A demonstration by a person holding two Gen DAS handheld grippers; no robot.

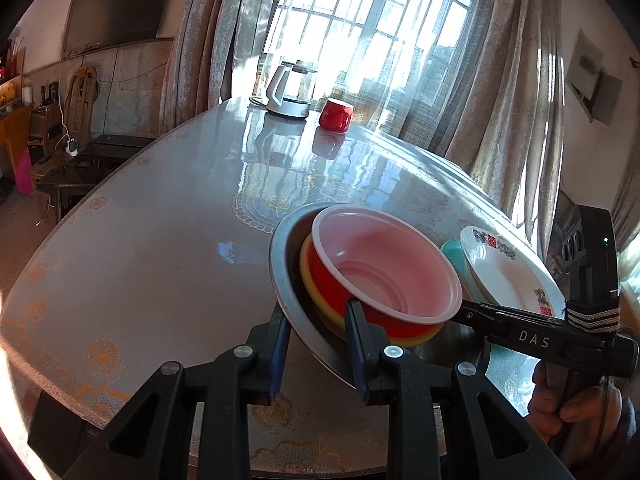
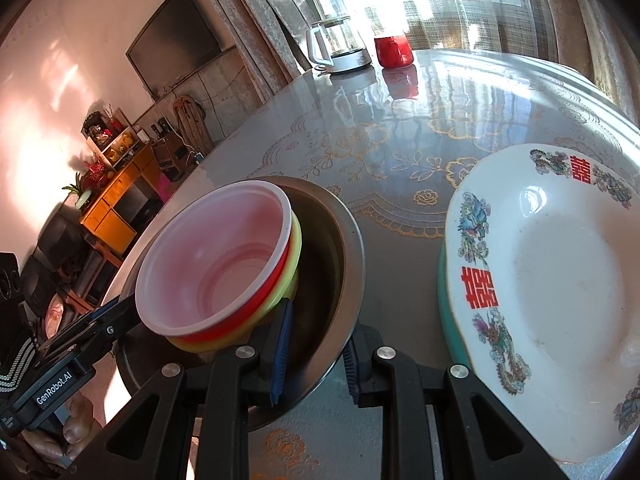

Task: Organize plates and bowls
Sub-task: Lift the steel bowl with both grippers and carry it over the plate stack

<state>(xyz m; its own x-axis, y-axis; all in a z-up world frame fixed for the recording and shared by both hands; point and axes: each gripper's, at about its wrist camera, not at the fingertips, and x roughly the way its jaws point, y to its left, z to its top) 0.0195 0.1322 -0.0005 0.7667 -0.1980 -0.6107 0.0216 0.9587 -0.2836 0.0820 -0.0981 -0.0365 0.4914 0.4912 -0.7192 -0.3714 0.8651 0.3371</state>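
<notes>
Sunlit curtains were seen behind a glossy table [image 1: 160,248]. A metal basin [image 1: 286,280] holding a yellow bowl [image 1: 306,268] and red bowl [image 1: 384,264] was pinched at its rim by both the left hand-held gripper [image 1: 318,350] and right hand-held gripper [image 2: 314,350]. A patterned white plate [image 2: 560,300] was stacked on a teal plate [image 2: 448,320] just beside it.

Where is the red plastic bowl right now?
The red plastic bowl sits nested in a yellow bowl inside the metal basin, left of the white patterned plate.

Left gripper [image 1: 318,344] clamps metal bowl [image 1: 282,276] rim; red bowl [image 1: 384,264] nested in yellow bowl [image 1: 310,280] inside; right gripper [image 1: 468,312] at rim.
</notes>
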